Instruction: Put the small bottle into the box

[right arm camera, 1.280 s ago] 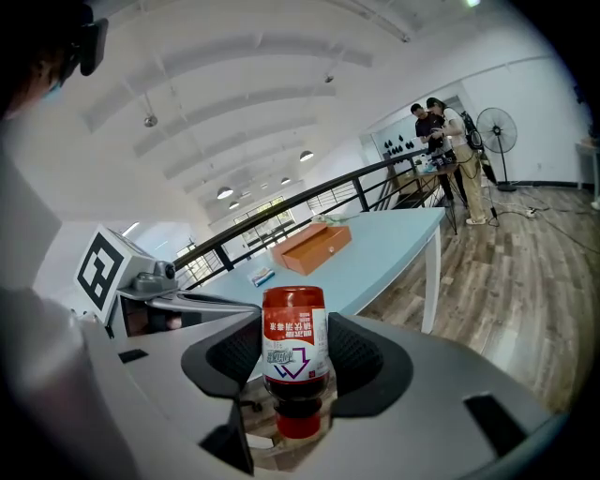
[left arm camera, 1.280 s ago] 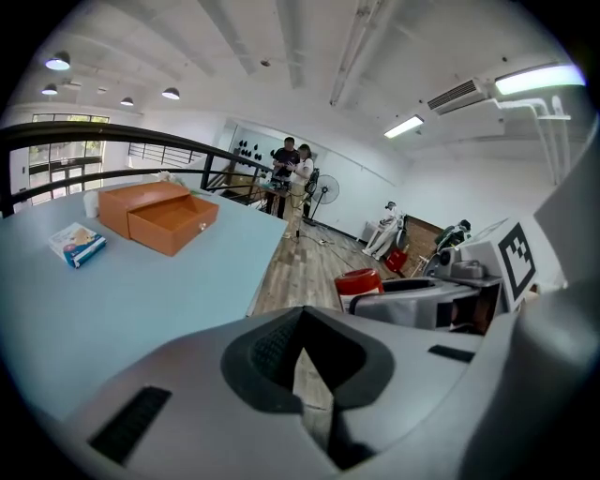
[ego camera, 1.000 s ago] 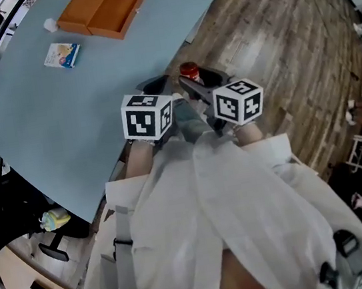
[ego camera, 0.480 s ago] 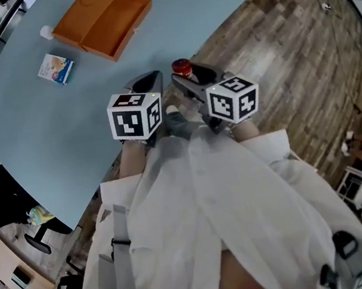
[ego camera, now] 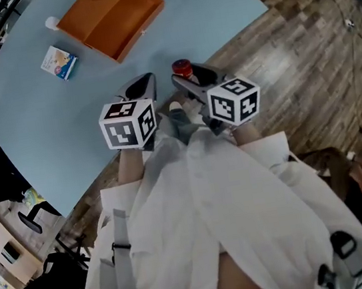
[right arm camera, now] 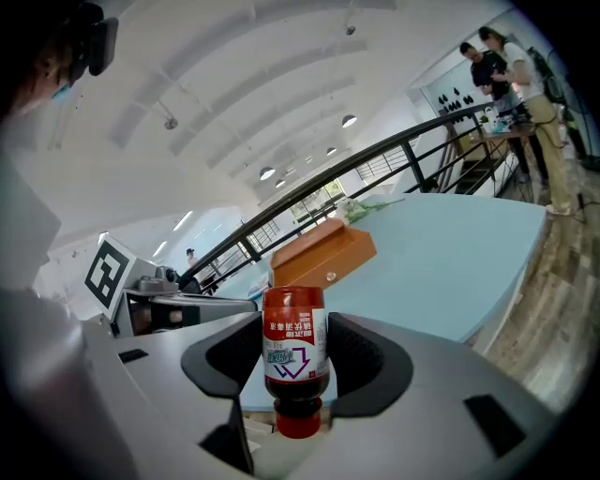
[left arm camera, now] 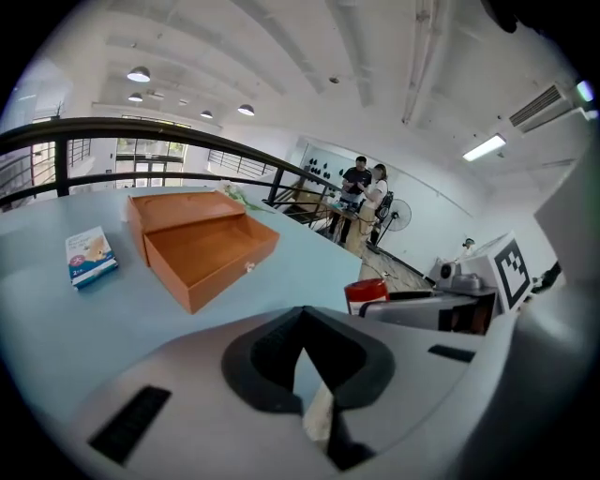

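Gripping small red-capped dark bottle point(right arm camera: 295, 361) in right gripper point(ego camera: 192, 77), well apart from open orange box point(ego camera: 111, 16) on pale blue bench point(ego camera: 56, 119), left gripper point(left arm camera: 302, 337) clenched empty.

Bottle point(right arm camera: 295, 352) dark reddish-brown, red cap, white label with red band and blue arrow. Box point(ego camera: 111, 16) orange-brown. Table point(ego camera: 49, 120) pale blue. Packet point(ego camera: 59, 61) white and blue. Left gripper point(ego camera: 140, 86) and right gripper point(ego camera: 190, 77) grey, black pads. Left cube point(ego camera: 128, 123) and right cube point(ego camera: 234, 101) white with black square markers. Floor point(ego camera: 305, 75) brown wood planks. Sleeves point(ego camera: 243, 198) white.
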### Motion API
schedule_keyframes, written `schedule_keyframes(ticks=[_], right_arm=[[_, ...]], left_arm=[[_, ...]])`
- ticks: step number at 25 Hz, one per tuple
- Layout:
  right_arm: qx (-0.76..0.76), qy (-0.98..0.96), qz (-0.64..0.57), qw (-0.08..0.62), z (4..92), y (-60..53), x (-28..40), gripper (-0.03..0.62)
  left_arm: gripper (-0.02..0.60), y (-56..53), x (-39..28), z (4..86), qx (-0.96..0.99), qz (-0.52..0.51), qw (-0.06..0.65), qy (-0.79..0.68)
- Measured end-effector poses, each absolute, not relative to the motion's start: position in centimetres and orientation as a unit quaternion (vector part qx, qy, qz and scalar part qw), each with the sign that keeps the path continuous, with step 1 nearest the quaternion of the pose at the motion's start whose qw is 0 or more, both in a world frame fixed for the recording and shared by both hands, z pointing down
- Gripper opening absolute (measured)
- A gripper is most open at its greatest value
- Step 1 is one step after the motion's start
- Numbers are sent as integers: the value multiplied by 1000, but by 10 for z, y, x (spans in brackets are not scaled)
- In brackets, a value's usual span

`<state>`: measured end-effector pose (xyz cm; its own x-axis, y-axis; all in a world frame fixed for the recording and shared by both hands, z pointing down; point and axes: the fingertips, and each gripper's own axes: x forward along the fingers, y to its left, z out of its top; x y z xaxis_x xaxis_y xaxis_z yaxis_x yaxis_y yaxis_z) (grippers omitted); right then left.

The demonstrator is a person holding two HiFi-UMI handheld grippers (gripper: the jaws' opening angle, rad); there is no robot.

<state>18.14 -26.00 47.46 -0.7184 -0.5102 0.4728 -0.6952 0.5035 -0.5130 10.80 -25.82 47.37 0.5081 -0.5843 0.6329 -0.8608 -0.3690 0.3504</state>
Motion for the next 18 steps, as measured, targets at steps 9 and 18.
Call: schedule_keyframes(ticks=[9, 18], right_arm=[[320, -872, 337, 156, 470, -292, 155, 207], [305, -882, 305, 189, 462, -333, 127, 207]], left_arm=[[3, -286, 80, 479, 783, 205, 347, -474], [3, -319, 49, 481, 780, 198, 355, -476]])
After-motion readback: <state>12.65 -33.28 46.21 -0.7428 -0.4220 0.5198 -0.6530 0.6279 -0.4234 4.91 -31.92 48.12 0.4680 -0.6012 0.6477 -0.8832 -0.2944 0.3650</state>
